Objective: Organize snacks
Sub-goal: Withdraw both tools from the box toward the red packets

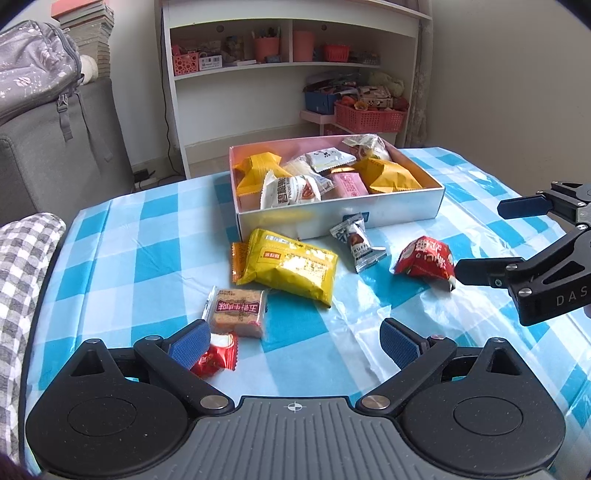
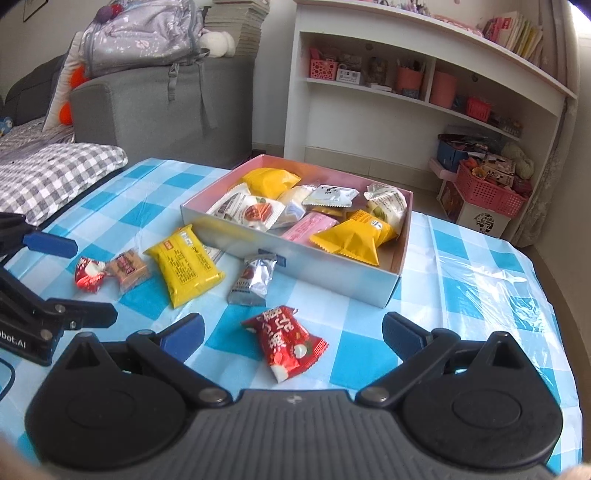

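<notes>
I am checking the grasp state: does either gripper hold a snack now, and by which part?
Nothing is held. The left gripper and the right gripper are both open above the table.

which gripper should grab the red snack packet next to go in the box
Right. The red packet lies just ahead between the open right gripper fingers; the left gripper hangs over the small snacks farther from it.

Ahead of you stands a white bookshelf against a pale wall — its shelves crowded with pink cups, small baskets and books. A pink basket sits low at its right foot. To your left, a grey sofa carries a grey backpack, with stacked books behind it. Soft daylight fills the room — a grey checked cushion lies nearby.
</notes>
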`<state>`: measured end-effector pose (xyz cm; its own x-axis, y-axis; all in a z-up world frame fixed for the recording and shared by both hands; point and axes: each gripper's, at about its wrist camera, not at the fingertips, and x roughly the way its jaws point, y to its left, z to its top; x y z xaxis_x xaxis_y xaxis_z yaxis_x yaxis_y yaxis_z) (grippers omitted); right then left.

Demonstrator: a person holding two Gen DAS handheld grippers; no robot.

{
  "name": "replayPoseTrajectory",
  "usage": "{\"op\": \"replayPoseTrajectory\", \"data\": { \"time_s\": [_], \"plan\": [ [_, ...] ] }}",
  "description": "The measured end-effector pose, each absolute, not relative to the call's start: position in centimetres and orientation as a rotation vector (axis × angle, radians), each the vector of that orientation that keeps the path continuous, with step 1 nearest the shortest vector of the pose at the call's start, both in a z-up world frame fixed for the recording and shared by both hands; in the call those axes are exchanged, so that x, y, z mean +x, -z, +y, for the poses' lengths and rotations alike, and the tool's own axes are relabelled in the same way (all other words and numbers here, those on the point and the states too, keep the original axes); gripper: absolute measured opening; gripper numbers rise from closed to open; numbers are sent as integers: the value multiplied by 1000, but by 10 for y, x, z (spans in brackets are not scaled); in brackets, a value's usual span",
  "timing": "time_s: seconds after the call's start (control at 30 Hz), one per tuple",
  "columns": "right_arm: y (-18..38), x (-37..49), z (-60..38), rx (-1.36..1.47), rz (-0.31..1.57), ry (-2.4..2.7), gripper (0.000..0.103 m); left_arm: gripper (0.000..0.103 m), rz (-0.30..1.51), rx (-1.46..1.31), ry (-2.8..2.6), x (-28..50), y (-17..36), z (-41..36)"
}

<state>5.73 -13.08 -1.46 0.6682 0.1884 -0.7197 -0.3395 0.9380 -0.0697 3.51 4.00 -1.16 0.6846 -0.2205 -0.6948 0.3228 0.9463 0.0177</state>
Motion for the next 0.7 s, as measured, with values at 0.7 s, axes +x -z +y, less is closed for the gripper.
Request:
{"op": "replayPoseTrajectory", "data": {
  "time_s": [0.7],
  "plan": [
    [67,32,-134,-255,851,-358,103,99,743,93,245,35,64,75]
  ]
}}
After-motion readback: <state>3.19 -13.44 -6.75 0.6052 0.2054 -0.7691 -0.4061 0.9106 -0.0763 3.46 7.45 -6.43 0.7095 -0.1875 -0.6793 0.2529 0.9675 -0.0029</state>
